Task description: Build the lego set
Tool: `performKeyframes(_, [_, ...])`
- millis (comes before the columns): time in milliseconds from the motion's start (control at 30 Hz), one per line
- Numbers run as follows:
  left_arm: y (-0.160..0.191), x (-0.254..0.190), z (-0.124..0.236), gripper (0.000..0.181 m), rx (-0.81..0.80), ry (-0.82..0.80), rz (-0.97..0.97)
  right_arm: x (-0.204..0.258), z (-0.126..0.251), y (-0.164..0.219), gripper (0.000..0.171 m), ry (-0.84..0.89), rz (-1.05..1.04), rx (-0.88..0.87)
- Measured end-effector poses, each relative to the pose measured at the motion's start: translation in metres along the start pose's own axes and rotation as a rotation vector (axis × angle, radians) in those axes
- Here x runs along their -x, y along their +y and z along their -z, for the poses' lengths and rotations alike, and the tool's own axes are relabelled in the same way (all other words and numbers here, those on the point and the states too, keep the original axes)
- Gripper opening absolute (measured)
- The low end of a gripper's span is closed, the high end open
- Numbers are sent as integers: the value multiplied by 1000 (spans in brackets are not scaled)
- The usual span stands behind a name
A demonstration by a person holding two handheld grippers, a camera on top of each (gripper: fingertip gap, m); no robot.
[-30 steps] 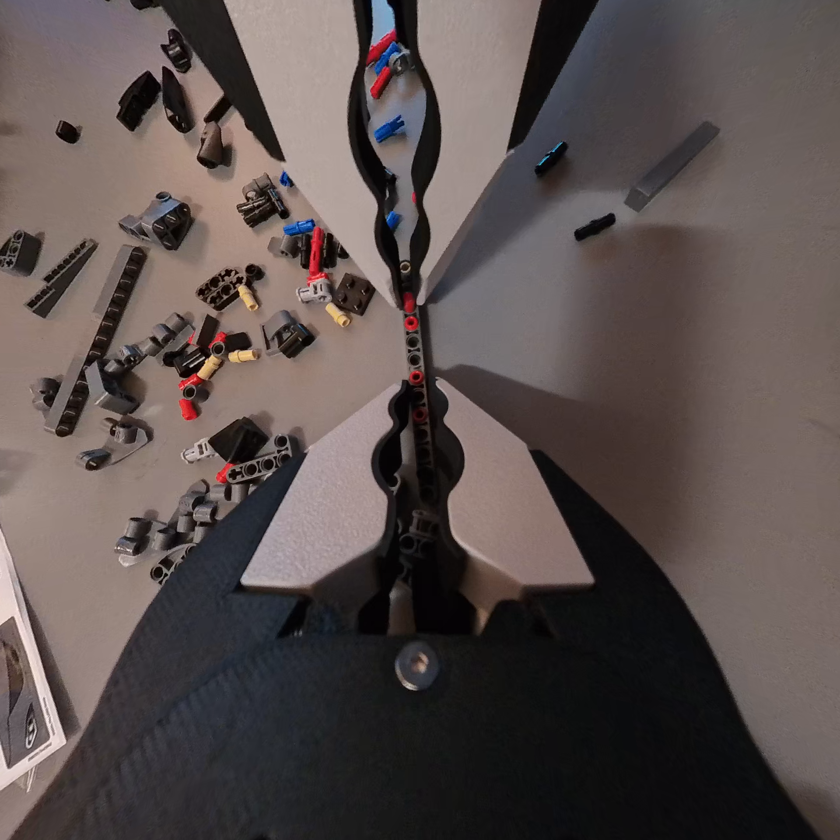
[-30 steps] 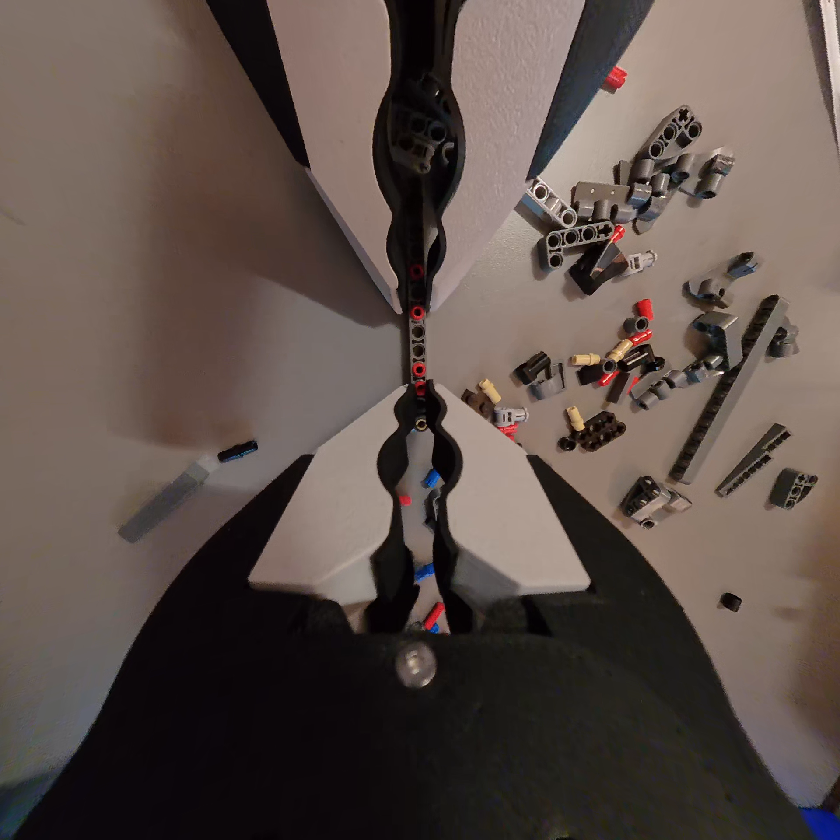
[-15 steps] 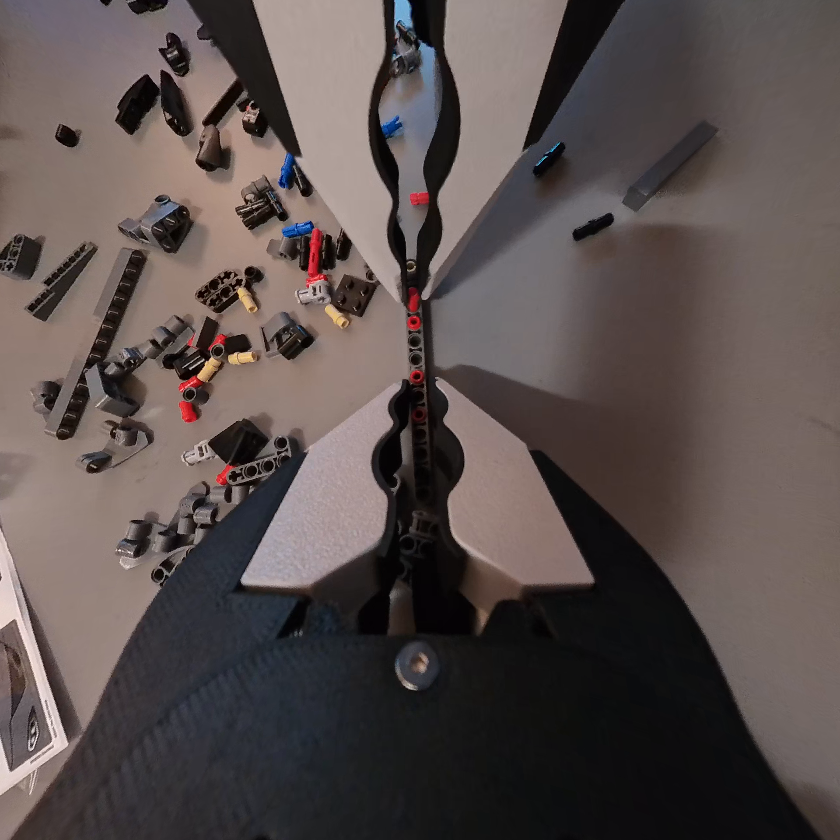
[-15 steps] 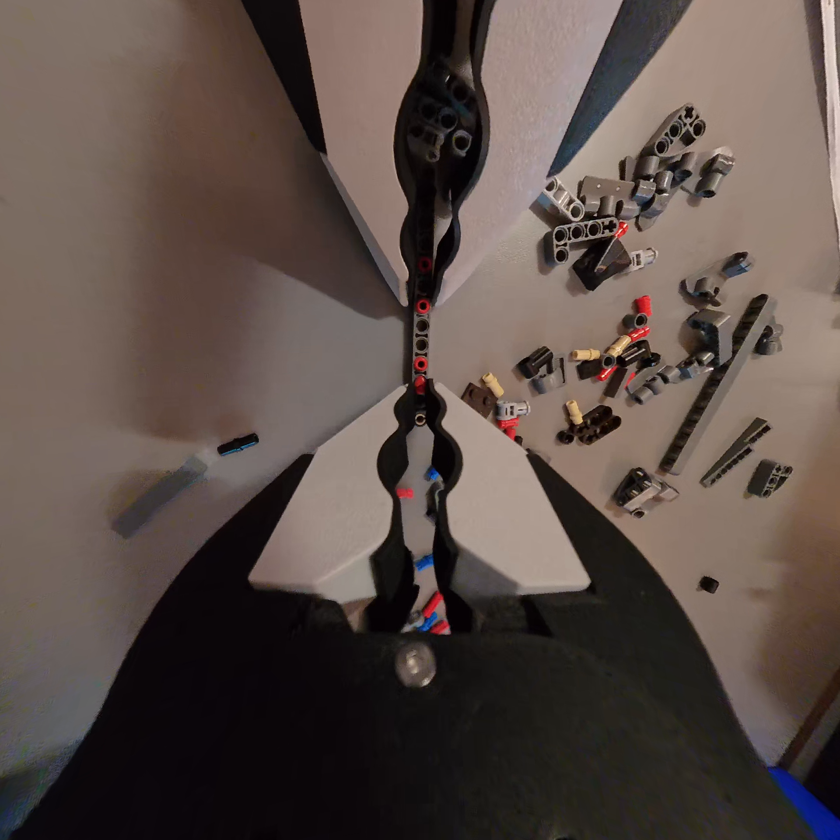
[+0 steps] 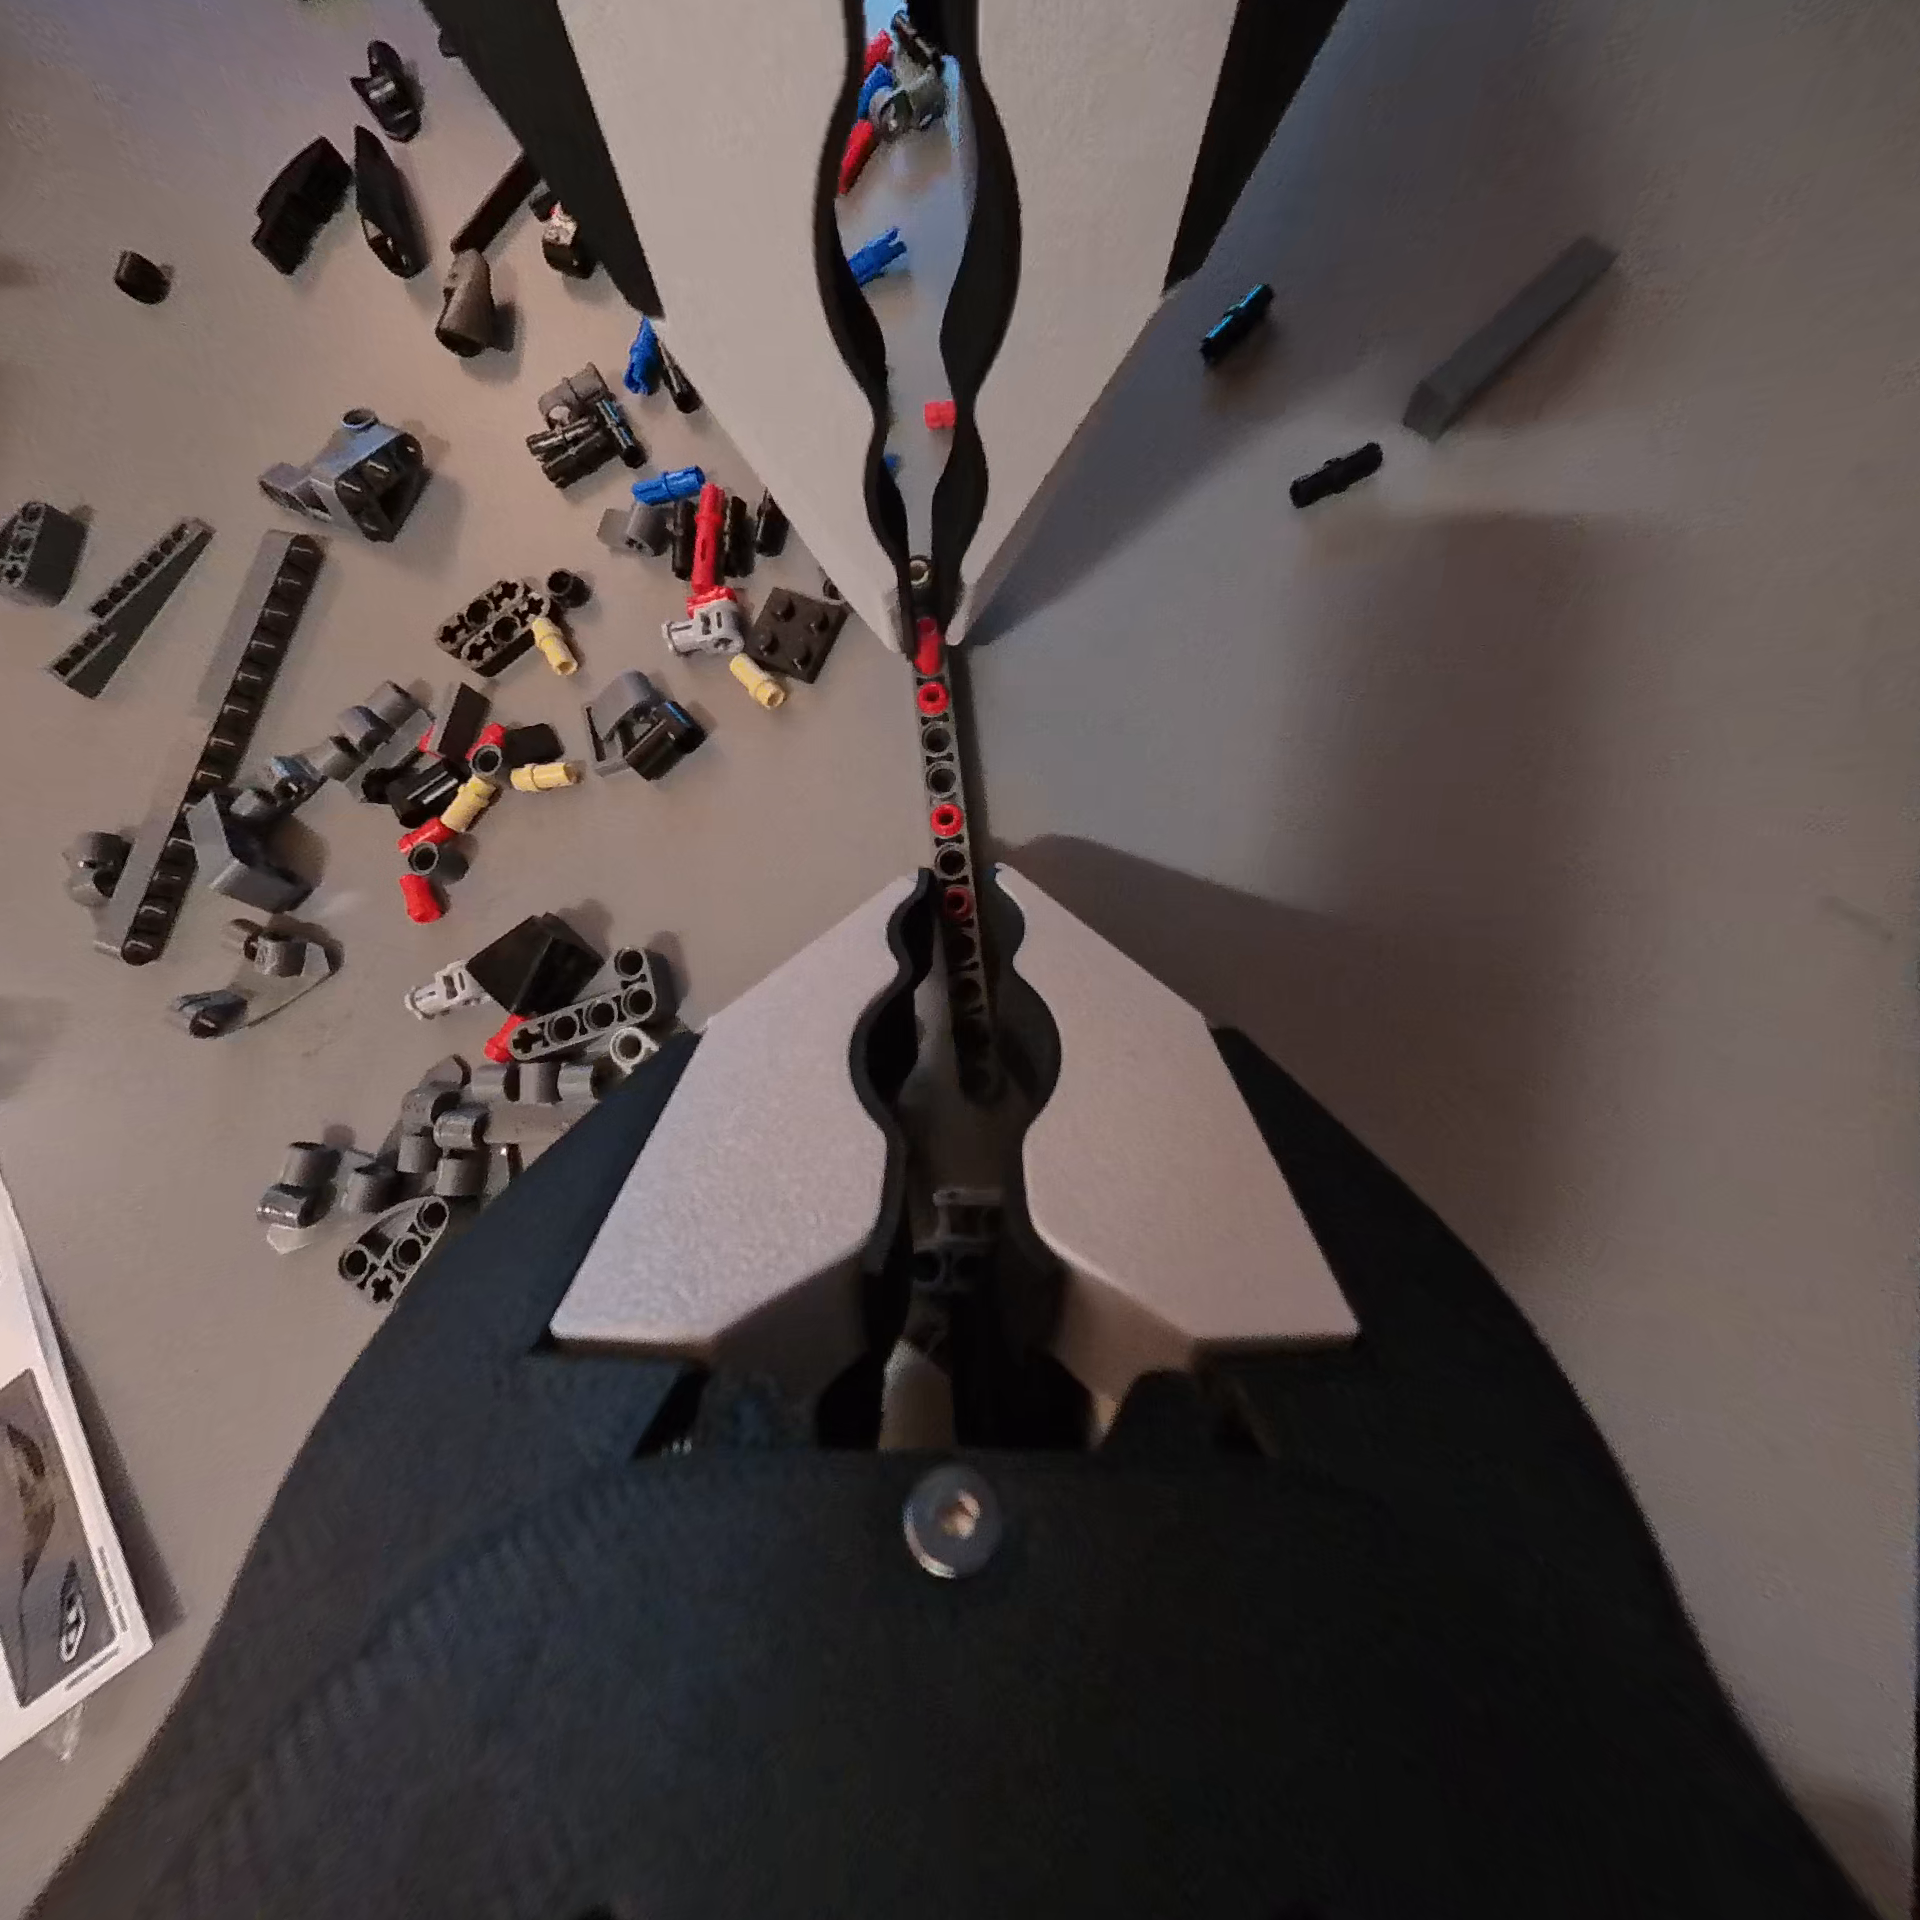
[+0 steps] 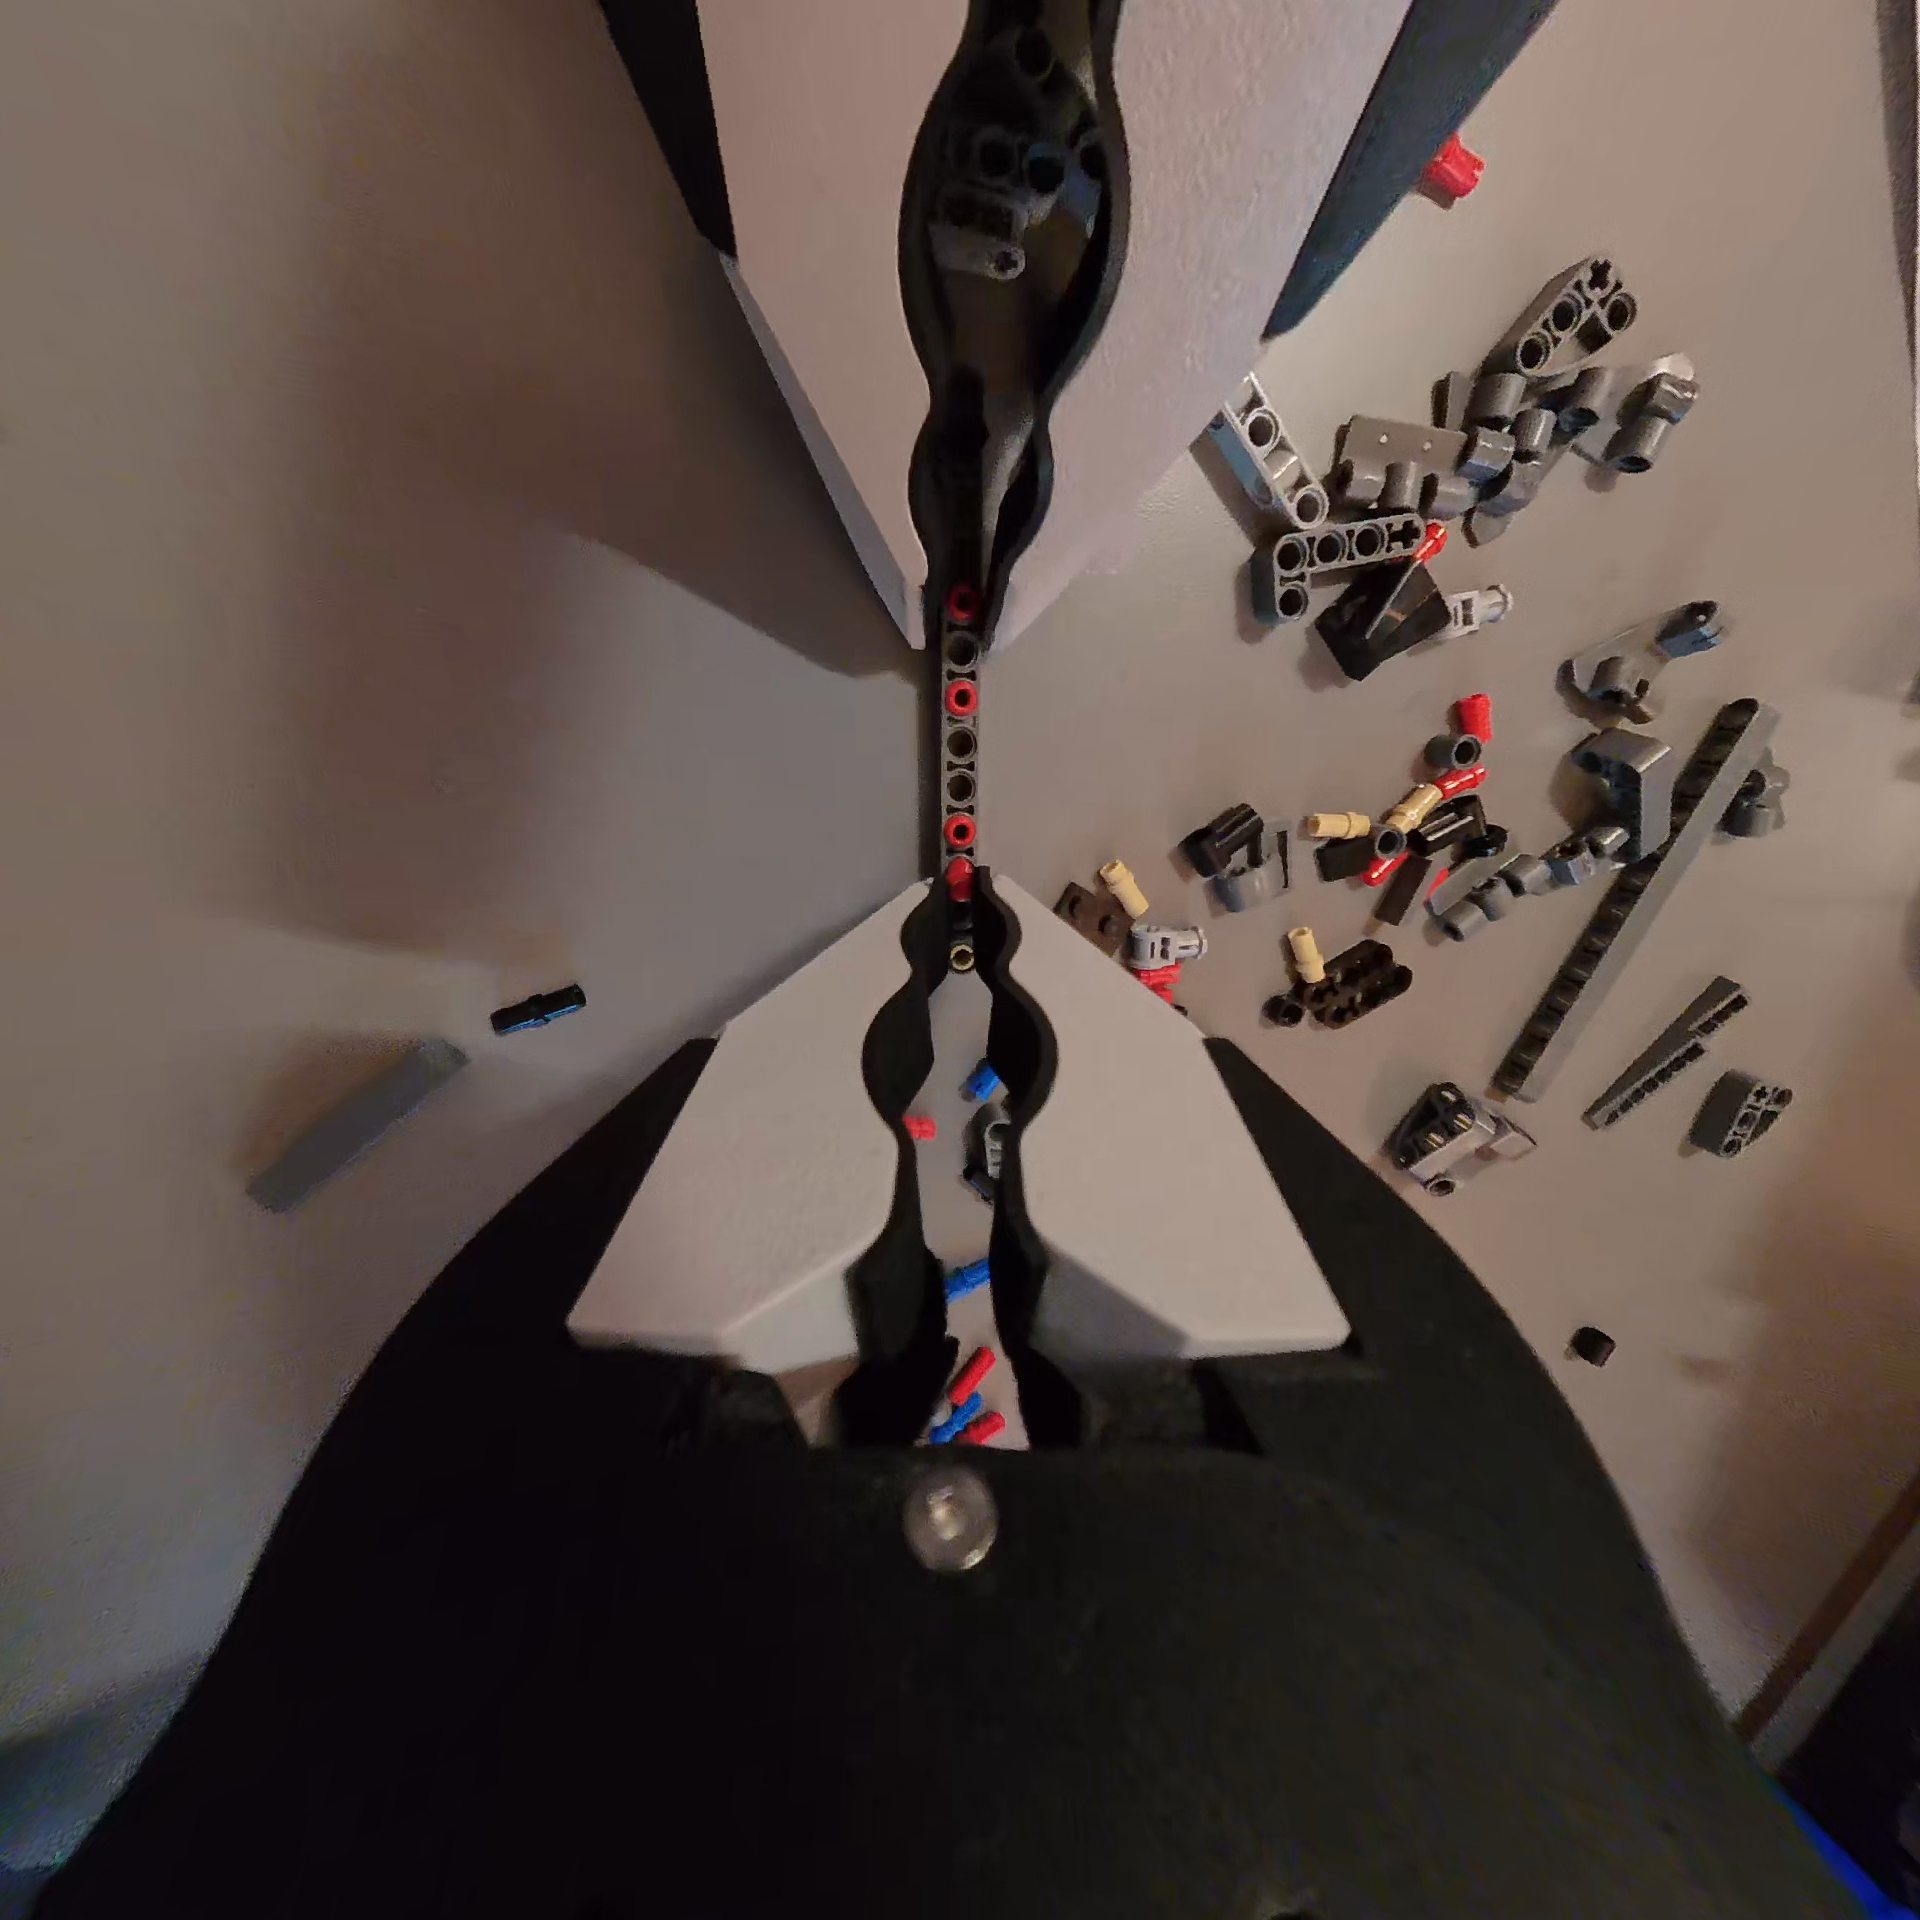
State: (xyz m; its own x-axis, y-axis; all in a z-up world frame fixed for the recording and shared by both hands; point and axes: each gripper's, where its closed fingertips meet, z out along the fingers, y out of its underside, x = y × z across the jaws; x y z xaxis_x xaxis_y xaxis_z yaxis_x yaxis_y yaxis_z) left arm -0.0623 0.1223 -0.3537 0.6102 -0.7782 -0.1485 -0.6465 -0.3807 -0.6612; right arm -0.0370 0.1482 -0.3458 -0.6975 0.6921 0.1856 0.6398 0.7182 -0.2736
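Observation:
A long dark holed beam with red pins in it hangs above the grey table, held at both ends. My left gripper is shut on its near end, with more grey and dark assembly pieces back between the jaws. My right gripper comes in from the top of the left wrist view and is shut on the far end. In the right wrist view the right gripper pinches the beam at a red pin. The left gripper faces it from above.
Loose lego pieces lie scattered on the table left of the beam, seen at right in the right wrist view. A grey bar, a blue-tipped pin and a black pin lie apart. An instruction booklet is at the left edge. The gap from one gripper's tips to the other's is roughly 4 cm.
Both grippers stay shut on the beam. The stretch of beam showing between their tips has grown slightly, and the views have shifted a little over the table.

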Motion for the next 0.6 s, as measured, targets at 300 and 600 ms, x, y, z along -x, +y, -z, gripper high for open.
performKeyframes(300, [0,1,0,6,-6,7,2,1,0,-1,1,10,32,46])
performKeyframes(600, [-1,1,-1,5,-9,11,1,1,1,1,1,8,55,88])
